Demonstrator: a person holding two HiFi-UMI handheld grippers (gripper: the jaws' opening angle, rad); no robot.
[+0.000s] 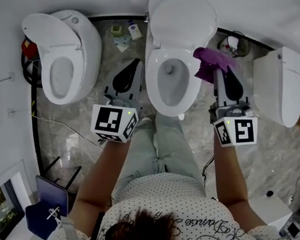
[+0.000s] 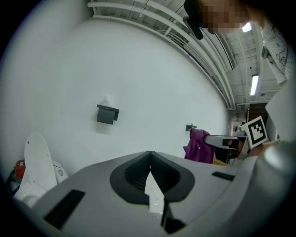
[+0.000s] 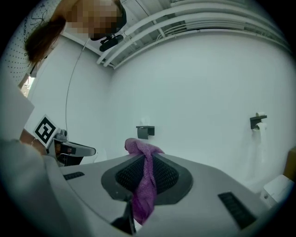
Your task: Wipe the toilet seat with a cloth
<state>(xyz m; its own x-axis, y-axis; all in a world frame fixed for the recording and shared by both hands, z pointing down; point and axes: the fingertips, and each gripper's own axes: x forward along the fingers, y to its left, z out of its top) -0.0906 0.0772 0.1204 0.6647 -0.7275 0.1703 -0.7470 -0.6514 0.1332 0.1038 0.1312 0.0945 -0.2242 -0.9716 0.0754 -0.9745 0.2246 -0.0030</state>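
Below the person's head [image 1: 140,234], two grippers: left gripper [image 1: 130,71] pressed together, empty; right gripper [image 1: 223,75] pinching one crumpled purple cloth [image 1: 211,61] at the seat [image 1: 154,84] edge of the middle toilet [image 1: 181,22], one of three.

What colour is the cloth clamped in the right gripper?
Purple. The cloth shows best in the right gripper view, pinched between the jaws.

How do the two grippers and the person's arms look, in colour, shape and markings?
Both the left gripper and the right gripper have grey bodies with black ribbed pads. Each carries a white cube printed with black square markers and a small green light. The person wears a white dotted top with short sleeves; the forearms are bare.
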